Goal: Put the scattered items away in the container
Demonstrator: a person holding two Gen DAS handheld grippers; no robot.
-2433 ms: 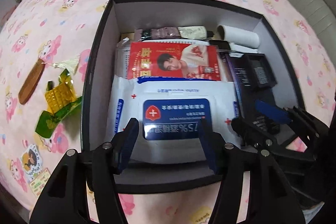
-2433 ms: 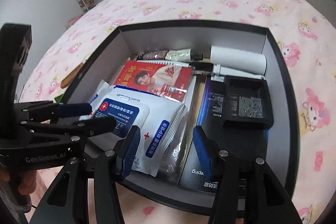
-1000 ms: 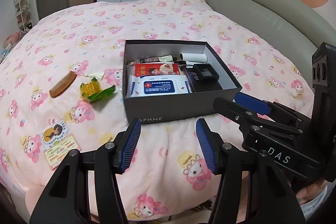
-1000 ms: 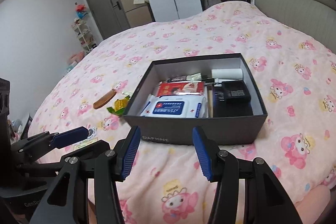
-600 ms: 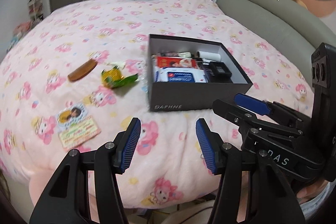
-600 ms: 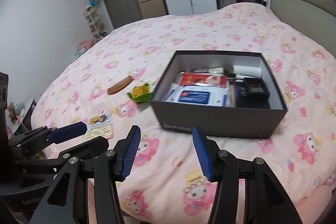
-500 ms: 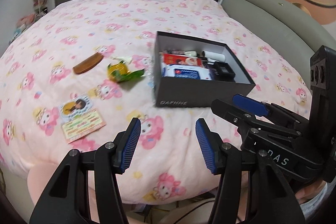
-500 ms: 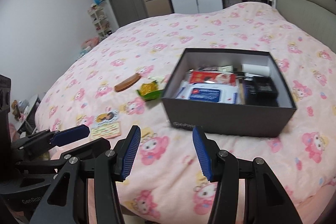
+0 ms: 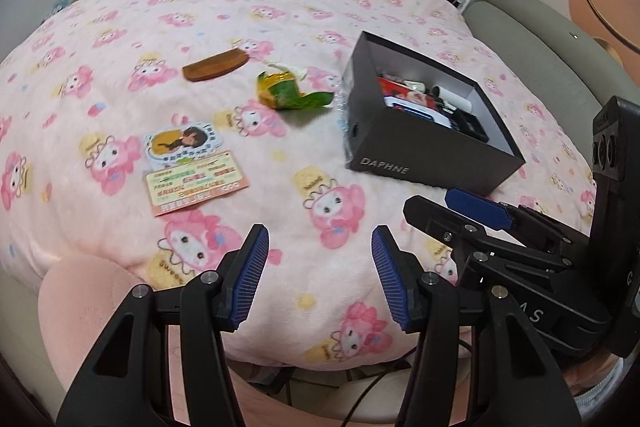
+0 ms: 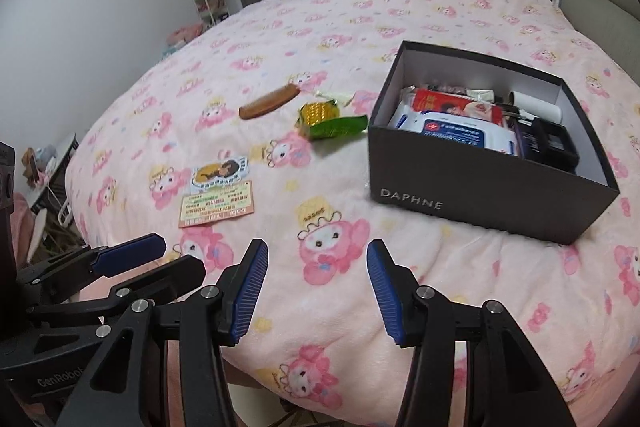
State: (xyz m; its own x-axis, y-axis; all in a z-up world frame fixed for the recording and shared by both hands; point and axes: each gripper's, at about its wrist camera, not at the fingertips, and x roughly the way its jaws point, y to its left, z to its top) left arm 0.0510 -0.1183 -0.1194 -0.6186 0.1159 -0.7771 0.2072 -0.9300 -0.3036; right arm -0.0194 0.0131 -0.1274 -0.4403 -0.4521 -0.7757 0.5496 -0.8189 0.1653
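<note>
i see a bed covered in a pink cartoon-print blanket (image 10: 400, 27), viewed from its near edge. my left gripper (image 9: 318, 277) is held over the edge of the bed with its blue-padded fingers spread apart and nothing between them. my right gripper (image 10: 312, 291) is beside it, also spread wide and holding nothing; in the left wrist view it shows at the right side, and the left one shows at the lower left of the right wrist view.

the container is a dark open box (image 10: 480, 183) marked "daphne", sitting on the blanket to the right, well apart from both grippers. inside it i can make out a white and blue wipes pack (image 10: 460, 131), a red packet (image 10: 452, 105) behind it, a white roll (image 10: 538, 107) at the far wall and a black item (image 10: 554, 143) on the right.

four things lie loose on the blanket left of the box: a green and gold wrapper (image 10: 330, 119) just beside its left wall, a brown wooden comb (image 10: 269, 101) farther left, and nearer to me a cartoon sticker (image 10: 219, 171) touching a printed card (image 10: 217, 204) just below it.
</note>
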